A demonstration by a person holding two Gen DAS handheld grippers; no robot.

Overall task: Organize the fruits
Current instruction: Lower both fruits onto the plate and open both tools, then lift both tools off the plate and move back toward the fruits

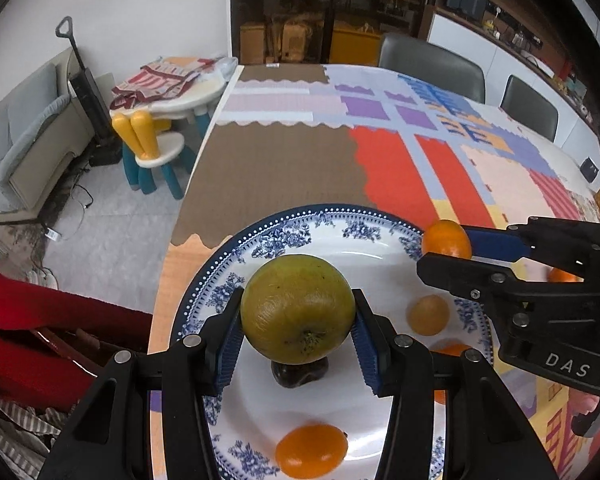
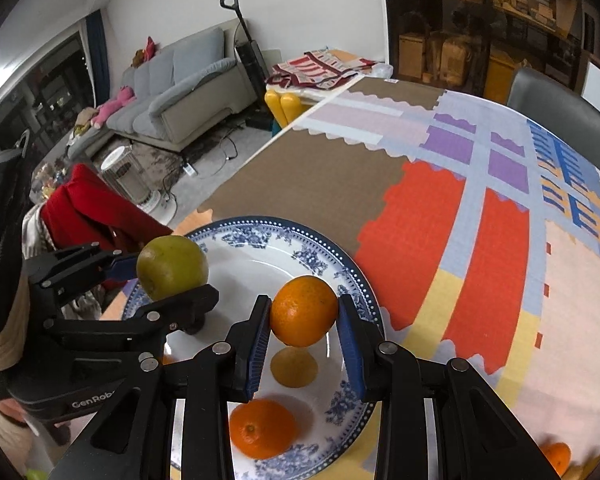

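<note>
My left gripper (image 1: pixel 298 320) is shut on a green apple (image 1: pixel 298 309) and holds it above a blue-and-white plate (image 1: pixel 340 220). My right gripper (image 2: pixel 304 320) is shut on an orange (image 2: pixel 303 310), held above the same plate (image 2: pixel 260 232). On the plate lie an orange (image 1: pixel 312 455), a small yellowish fruit (image 1: pixel 428 314) and a dark fruit (image 1: pixel 298 374) under the apple. In the right wrist view an orange (image 2: pixel 263 428) and the yellowish fruit (image 2: pixel 294 368) lie below the held orange. The left gripper with the apple (image 2: pixel 172 267) shows at the left there.
The plate sits at the near edge of a table with a patchwork cloth (image 1: pixel 400 160). Another orange (image 2: pixel 558 456) lies on the cloth right of the plate. Grey chairs (image 1: pixel 432 68) stand at the far side. A red garment (image 1: pixel 40 320) is at the left.
</note>
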